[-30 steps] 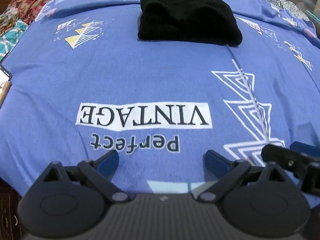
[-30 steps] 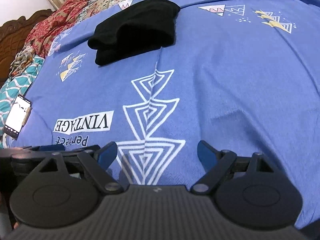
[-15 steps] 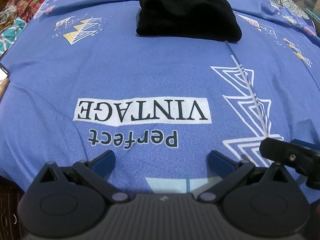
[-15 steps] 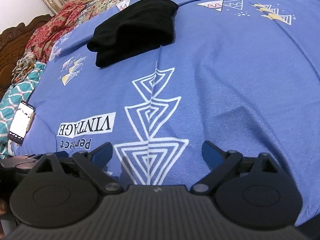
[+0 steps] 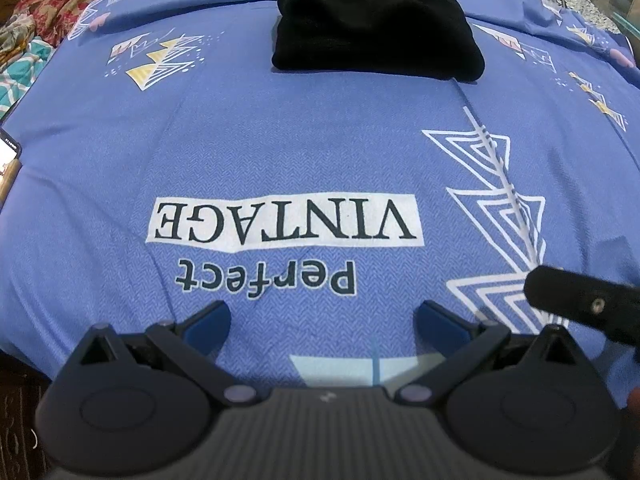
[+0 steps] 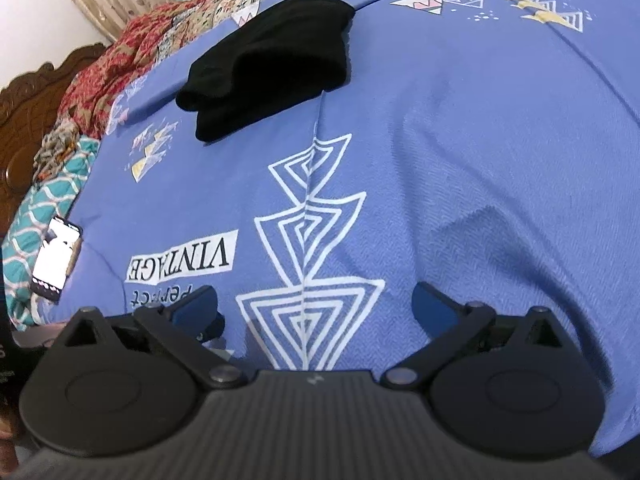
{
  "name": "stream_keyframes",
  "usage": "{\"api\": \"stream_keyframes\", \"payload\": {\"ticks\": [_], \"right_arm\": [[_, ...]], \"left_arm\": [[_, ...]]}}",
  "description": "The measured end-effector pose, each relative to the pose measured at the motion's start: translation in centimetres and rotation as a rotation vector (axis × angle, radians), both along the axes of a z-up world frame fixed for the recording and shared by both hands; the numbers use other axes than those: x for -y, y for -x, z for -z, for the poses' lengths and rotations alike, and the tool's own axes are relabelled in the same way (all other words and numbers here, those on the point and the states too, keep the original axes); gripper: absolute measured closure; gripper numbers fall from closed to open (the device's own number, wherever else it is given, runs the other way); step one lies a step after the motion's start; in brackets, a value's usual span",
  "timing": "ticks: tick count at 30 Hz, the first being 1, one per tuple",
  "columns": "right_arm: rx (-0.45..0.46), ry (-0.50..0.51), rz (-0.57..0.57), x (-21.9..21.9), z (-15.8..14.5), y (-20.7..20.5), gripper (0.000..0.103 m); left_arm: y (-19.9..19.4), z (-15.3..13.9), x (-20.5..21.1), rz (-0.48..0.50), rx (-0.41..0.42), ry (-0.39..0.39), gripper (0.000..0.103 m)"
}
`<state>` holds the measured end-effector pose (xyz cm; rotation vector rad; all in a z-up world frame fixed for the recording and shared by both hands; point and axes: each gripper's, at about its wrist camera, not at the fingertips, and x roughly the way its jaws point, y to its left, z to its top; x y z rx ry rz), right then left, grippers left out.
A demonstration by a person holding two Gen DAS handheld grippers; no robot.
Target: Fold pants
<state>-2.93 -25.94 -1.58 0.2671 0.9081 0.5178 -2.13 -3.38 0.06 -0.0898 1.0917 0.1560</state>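
Tongs are backing off low over the blue printed bedsheet (image 5: 280,152): left gripper (image 5: 323,318) and right gripper (image 6: 314,304) both gaping wide, gripping nothing. Farther off, the folded black pants (image 5: 376,24) are lying alone, suggesting folding is finishing.

I counted one folded pair of black pants (image 5: 376,24) on one blue bedsheet (image 5: 280,136), and one phone (image 6: 56,256) at the sheet's edge. I had two grippers, the left (image 5: 322,320) and the right (image 6: 314,304), each with two blue-tipped fingers spread apart. One red patterned blanket (image 6: 132,44) lay beyond.
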Motion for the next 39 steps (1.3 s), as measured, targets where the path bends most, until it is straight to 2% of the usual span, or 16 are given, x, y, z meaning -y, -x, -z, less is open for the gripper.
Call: {"api": "stream_keyframes", "payload": {"ticks": [10, 16, 21, 31, 35, 39], "right_arm": [[-0.005, -0.06, 0.031, 0.9, 0.0, 0.4, 0.0], [0.014, -0.019, -0.002, 0.6, -0.8, 0.6, 0.0], [0.099, -0.009, 0.007, 0.7, -2.5, 1.3, 0.0], [0.169, -0.028, 0.04, 1.3, -7.2, 2.0, 0.0], [0.203, 0.003, 0.051, 0.5, -7.1, 3.3, 0.0], [0.167, 0.026, 0.048, 0.0, -6.1, 3.0, 0.0]], "left_arm": [[0.3, 0.0, 0.0, 0.0, 0.013, -0.006, 0.0], [0.7, -0.8, 0.4, -0.003, 0.015, -0.076, 0.0], [1.4, -2.6, -0.4, -0.043, 0.076, -0.12, 0.0], [2.1, -7.9, -1.1, -0.086, 0.2, -0.157, 0.0], [2.4, -8.3, -0.8, -0.092, 0.215, -0.175, 0.0], [2.4, -8.0, -0.8, -0.095, 0.2, -0.176, 0.0]]}}
